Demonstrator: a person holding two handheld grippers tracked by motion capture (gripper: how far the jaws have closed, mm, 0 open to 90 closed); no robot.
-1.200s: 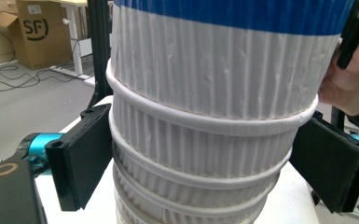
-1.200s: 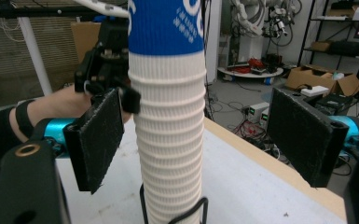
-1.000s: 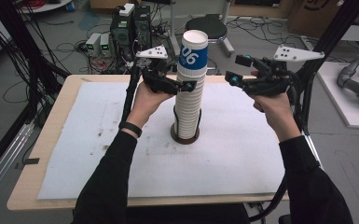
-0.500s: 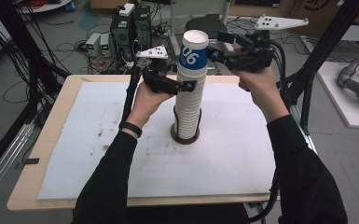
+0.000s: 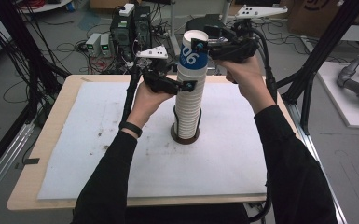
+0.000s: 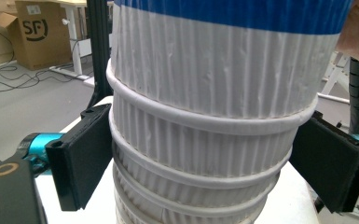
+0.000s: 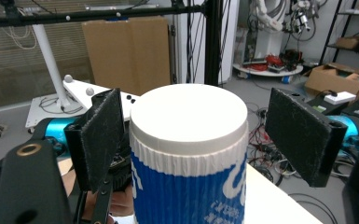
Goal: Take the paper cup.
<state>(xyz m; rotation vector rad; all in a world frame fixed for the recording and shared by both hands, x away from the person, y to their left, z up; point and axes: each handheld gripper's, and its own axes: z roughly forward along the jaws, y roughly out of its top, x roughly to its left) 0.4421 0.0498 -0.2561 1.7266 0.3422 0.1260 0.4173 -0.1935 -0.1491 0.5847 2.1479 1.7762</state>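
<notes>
High view. The left tongs (image 5: 186,87) are clamped on the middle of the tall stack of ribbed white paper cups (image 5: 189,100); the right tongs (image 5: 200,44) stand at the stack's uppermost cup, the blue-banded white paper cup (image 5: 192,49), with its printed numerals partly hidden by the black jaws. The stack stands upright on a dark round coaster (image 5: 185,136) near the centre of the white sheet covering the pale wooden worktop (image 5: 28,186). Contact between the right tongs and the top cup cannot be made out from here.

Left gripper view. The left tongs (image 6: 200,168) press both black pads (image 6: 88,156) against the ribbed wall below a rolled rim. The blue band is cut off by the upper edge, and the stack's base lies below the frame. A cardboard box (image 6: 35,35) stands on the floor behind.

Right gripper view. The right tongs (image 7: 193,135) straddle the top cup (image 7: 189,154) and have just been closing. The left-hand pad (image 7: 105,135) sits just beside the wall; the other pad stands clear of it, so the cup is between the jaws, not gripped. The lettering runs off the lower edge.
</notes>
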